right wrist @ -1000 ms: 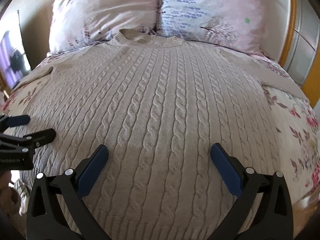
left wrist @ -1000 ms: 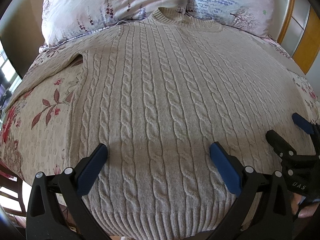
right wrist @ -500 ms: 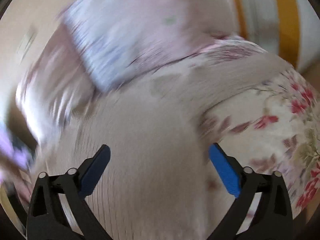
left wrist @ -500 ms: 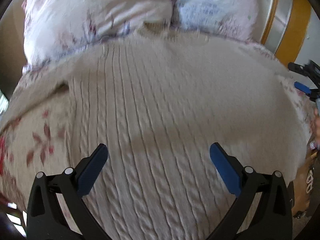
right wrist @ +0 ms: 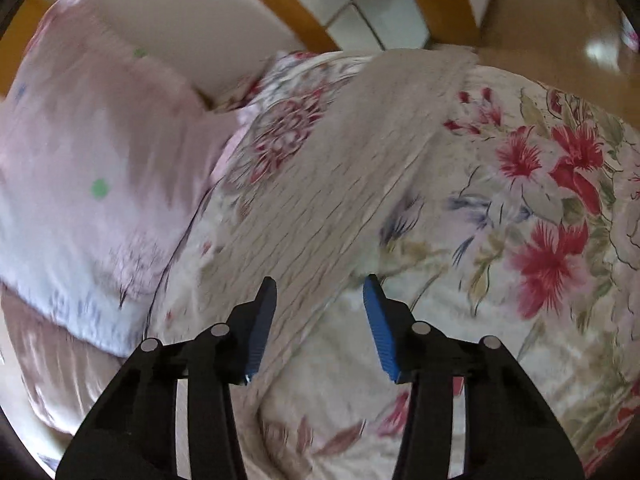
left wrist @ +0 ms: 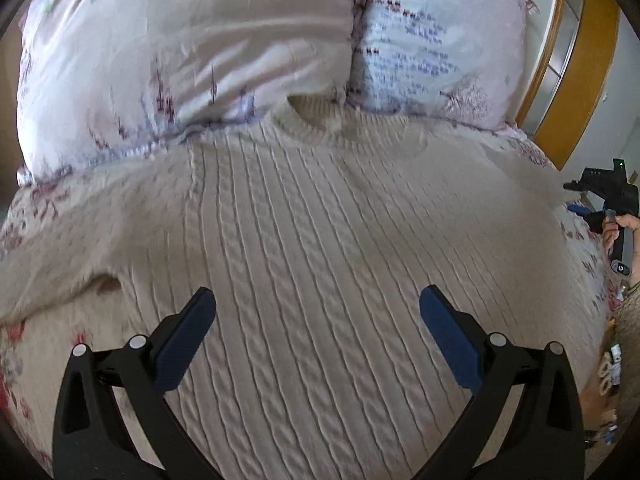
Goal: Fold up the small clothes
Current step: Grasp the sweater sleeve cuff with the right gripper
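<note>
Over the chest of the cream cable-knit sweater (left wrist: 320,240), which lies flat on the floral bedspread (right wrist: 540,208) with its collar against the pillows, my left gripper (left wrist: 316,304) hangs with its jaws spread wide, gripping nothing. Out at the bed's right side my right gripper (right wrist: 320,286) has its blue-padded jaws partly apart on either side of the sweater's right sleeve (right wrist: 360,152), and I can't tell whether a pad touches the knit. I count one sweater, two pillows, a pink one (left wrist: 180,60) and a bluish one (left wrist: 432,48), and two grippers.
</note>
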`<state>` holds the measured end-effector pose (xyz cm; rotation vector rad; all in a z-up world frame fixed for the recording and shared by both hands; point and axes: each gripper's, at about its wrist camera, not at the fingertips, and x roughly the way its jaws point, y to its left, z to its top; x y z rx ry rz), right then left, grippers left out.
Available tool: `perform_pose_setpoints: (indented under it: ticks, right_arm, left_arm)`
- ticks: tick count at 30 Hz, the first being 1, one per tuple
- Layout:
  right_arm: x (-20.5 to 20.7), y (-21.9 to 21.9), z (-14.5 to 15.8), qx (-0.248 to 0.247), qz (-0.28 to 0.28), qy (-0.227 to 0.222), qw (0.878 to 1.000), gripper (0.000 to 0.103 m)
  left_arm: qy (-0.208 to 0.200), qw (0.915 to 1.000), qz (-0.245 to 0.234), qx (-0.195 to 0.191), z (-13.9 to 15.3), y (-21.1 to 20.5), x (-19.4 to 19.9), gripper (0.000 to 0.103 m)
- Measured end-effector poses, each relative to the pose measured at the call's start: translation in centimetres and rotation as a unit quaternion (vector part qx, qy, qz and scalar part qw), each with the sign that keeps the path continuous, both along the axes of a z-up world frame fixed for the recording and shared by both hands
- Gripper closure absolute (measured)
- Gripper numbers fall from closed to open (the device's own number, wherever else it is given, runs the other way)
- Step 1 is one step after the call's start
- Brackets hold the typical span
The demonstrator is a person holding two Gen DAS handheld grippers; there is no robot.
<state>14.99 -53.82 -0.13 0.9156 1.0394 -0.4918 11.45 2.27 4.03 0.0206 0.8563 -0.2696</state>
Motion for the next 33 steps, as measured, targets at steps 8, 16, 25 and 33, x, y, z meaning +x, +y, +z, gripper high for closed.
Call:
perform_pose_setpoints:
  ticks: [8,16,25,33]
  right_arm:
    - [0.5,-2.4,-1.5,0.025,-0.040,-0.028,0.998,0.077]
    - [-0.1,-3.0,-1.6,0.001,-0.042,-0.048,0.998,0.093]
    - [1.8,3.0,5.1,-0.117,0.078,-0.134,0.981,0.094]
    - [3.0,15.0,5.9,-0.048,0.269,-0.188,0.943,0.098]
  left_arm:
    - [0.009,0.9992,-0.003,-0.038,-0.3,0.0,2.4,0.002]
    - [0.023,0.9965,0.005,-0.080,-0.8,0.2,4.4,0.002]
    - [0.057,0.9871,0.014,-0.149,-1.0,0.9,6.6,0.002]
    - [0.069,0.9777,0.033,-0.196,-1.9,1.1,6.9,0.002]
